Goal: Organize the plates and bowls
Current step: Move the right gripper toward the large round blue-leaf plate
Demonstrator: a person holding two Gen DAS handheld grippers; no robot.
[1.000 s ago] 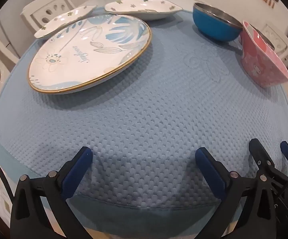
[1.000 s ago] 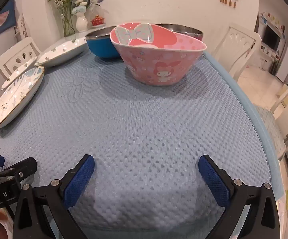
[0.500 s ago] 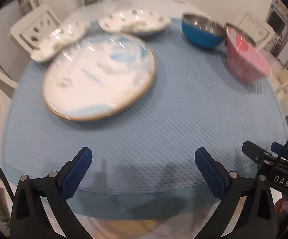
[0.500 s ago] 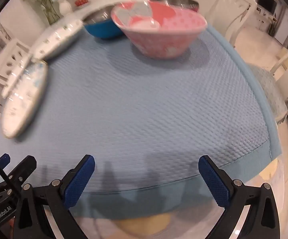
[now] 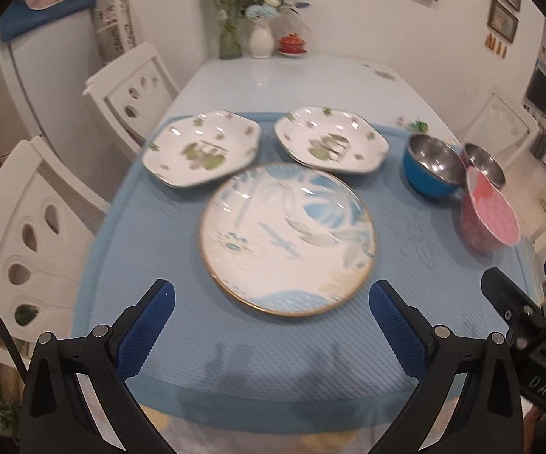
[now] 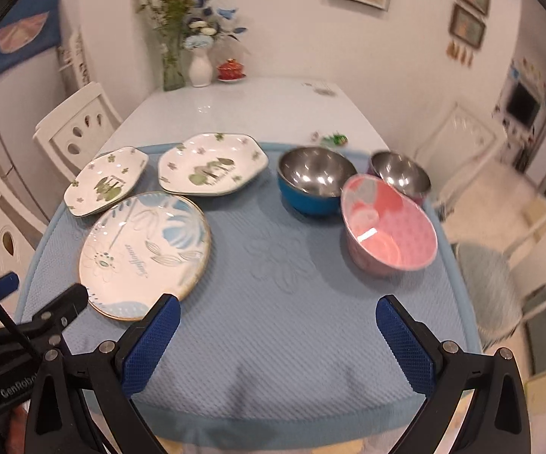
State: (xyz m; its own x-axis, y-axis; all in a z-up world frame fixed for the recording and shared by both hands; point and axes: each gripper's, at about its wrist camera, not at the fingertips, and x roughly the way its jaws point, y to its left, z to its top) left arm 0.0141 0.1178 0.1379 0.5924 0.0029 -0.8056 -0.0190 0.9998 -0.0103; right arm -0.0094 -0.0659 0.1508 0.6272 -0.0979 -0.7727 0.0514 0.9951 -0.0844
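Both pairs of blue-padded fingers stand wide apart and hold nothing: the left gripper (image 5: 271,323) hangs above the near edge of a blue mat (image 5: 273,363), the right gripper (image 6: 276,331) just beside it. Nearest the left gripper lies a round blue-leaf plate (image 5: 288,238); two green-patterned plates (image 5: 201,149) sit side by side beyond it. To the right, a pink bowl (image 6: 388,225) stands near a blue bowl (image 6: 316,179) and a small steel bowl (image 6: 399,176). The white tabletop (image 6: 242,109) stretches far behind.
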